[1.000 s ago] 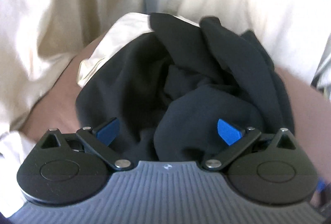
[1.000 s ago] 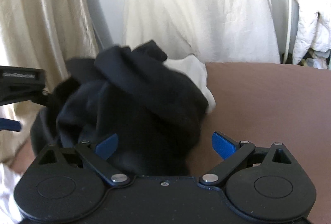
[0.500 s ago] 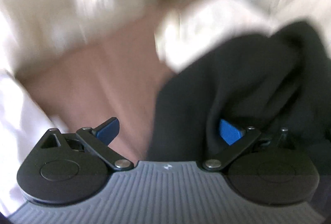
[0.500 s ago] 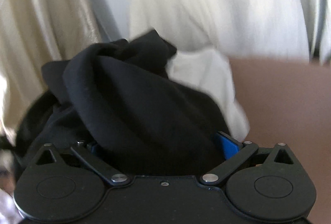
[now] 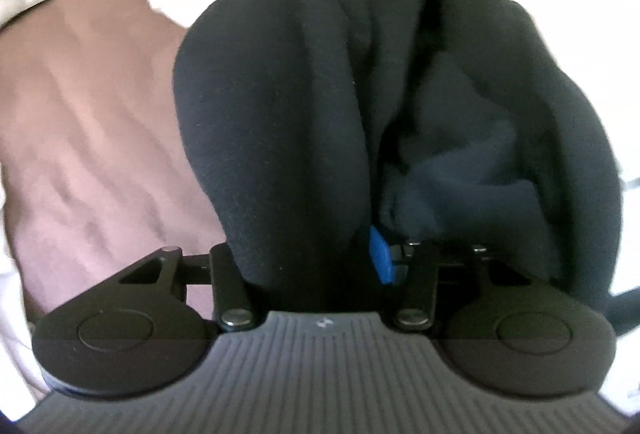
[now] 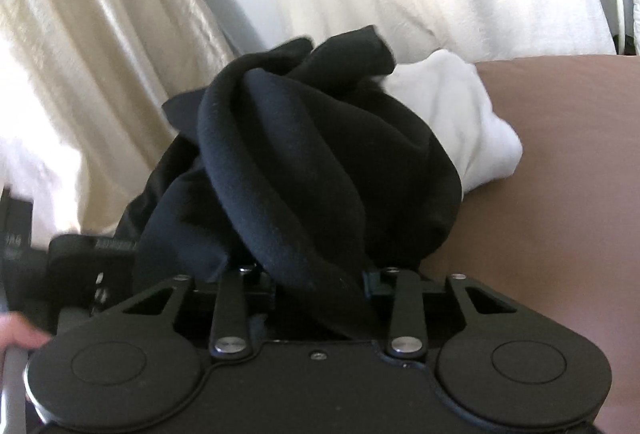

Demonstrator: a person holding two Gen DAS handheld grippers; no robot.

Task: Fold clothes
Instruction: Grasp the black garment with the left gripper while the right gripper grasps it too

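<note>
A crumpled black garment [image 5: 280, 113] lies heaped on a brown sheet [image 5: 88, 113]. In the left wrist view a thick roll of it fills the gap of my left gripper [image 5: 304, 254], whose jaws are closing. One blue pad [image 5: 380, 254] presses against the cloth and the other is hidden under it. In the right wrist view the black garment [image 6: 320, 153] rises in a twisted mound. A rounded fold runs down between the fingers of my right gripper [image 6: 320, 278], which is also closing. Its pads are buried in the cloth.
A white garment [image 6: 460, 121] lies under the far side of the black one, on the brown sheet [image 6: 560, 153]. Cream curtains [image 6: 100, 53] and pale cloth hang behind. The left gripper's body [image 6: 80, 266] and a fingertip [image 6: 16, 334] show at the right view's left edge.
Both grippers stood wide open a second ago; their jaws have now narrowed onto the black garment. The left gripper has dropped and rolled, pushing into the cloth's left side.
</note>
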